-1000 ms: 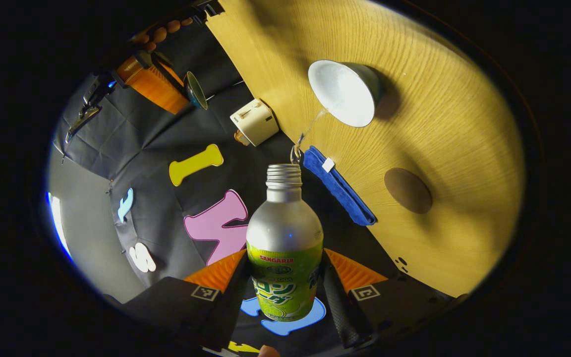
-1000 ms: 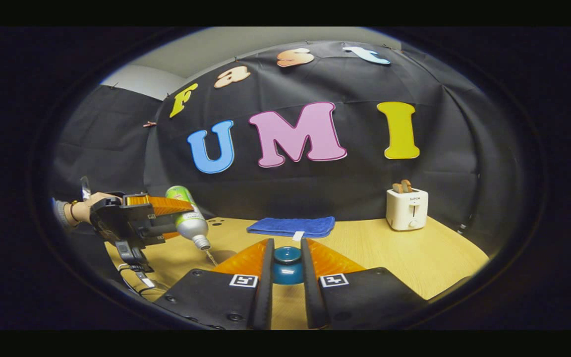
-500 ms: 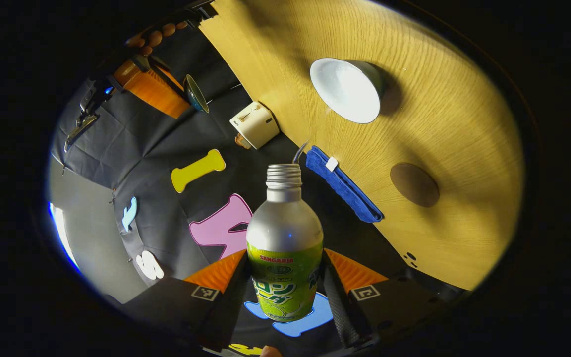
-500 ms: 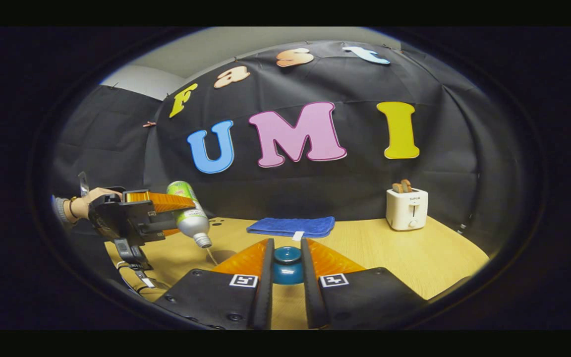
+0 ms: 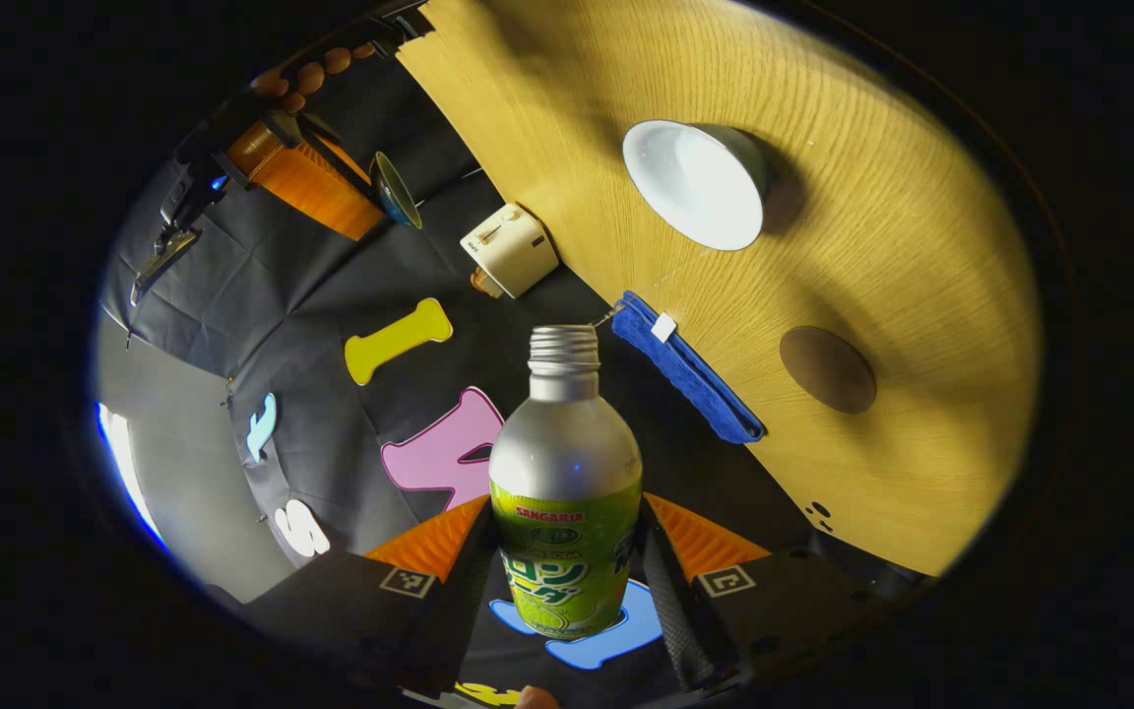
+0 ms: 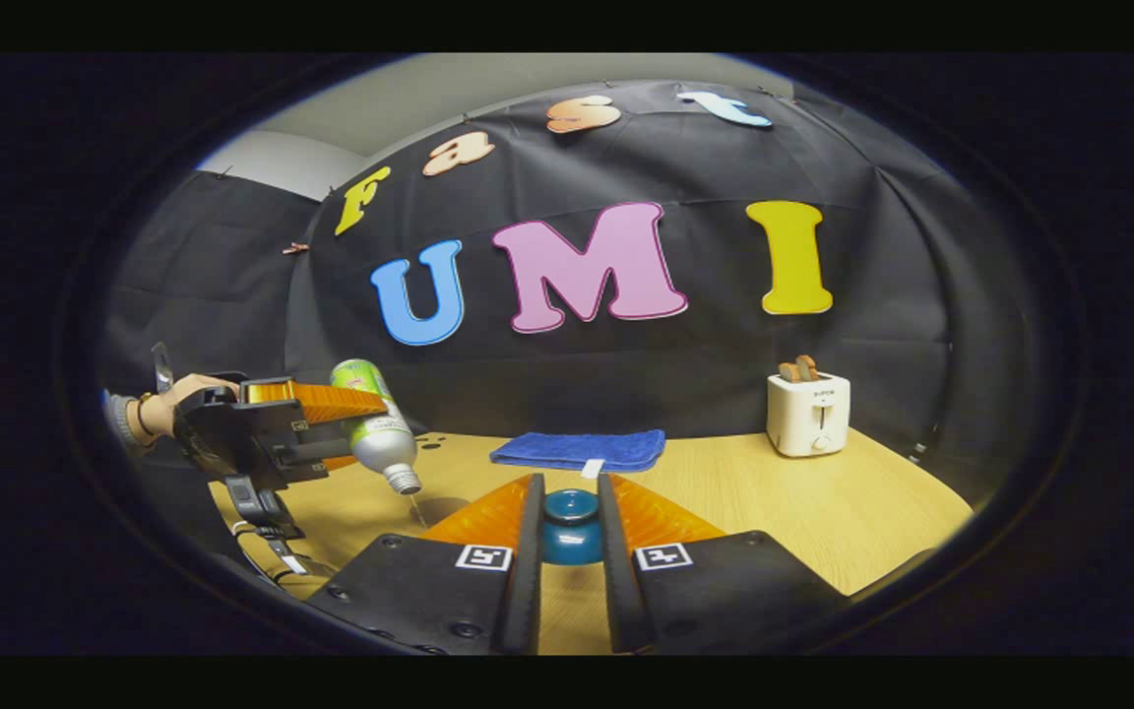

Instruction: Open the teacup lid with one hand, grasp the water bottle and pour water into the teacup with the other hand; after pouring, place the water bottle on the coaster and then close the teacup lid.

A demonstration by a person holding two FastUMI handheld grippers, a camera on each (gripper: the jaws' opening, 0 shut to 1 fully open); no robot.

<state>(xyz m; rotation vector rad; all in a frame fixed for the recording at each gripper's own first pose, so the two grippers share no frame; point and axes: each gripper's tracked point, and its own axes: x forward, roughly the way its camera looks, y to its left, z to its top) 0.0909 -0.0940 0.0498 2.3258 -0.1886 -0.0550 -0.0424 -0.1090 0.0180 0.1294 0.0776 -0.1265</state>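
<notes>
Uncapped silver-green water bottle (image 5: pixel 565 492) tilted in left tongs (image 5: pixel 567 581).

Matt metal bottle (image 5: pixel 565 463), wood-grain table (image 5: pixel 882 197)

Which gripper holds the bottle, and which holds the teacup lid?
The left gripper clamps the tilted water bottle, its mouth aimed toward the open teacup. The right gripper grips the blue teacup lid, held away from the cup.

Silver water bottle (image 5: pixel 565 463) with green label between the jaws, white-lined teacup (image 5: pixel 695 184), brown coaster (image 5: pixel 827 355), blue cloth (image 5: pixel 690 367), teal lid (image 6: pixel 570 527), pale wood-grain bench (image 5: pixel 882 226)
</notes>
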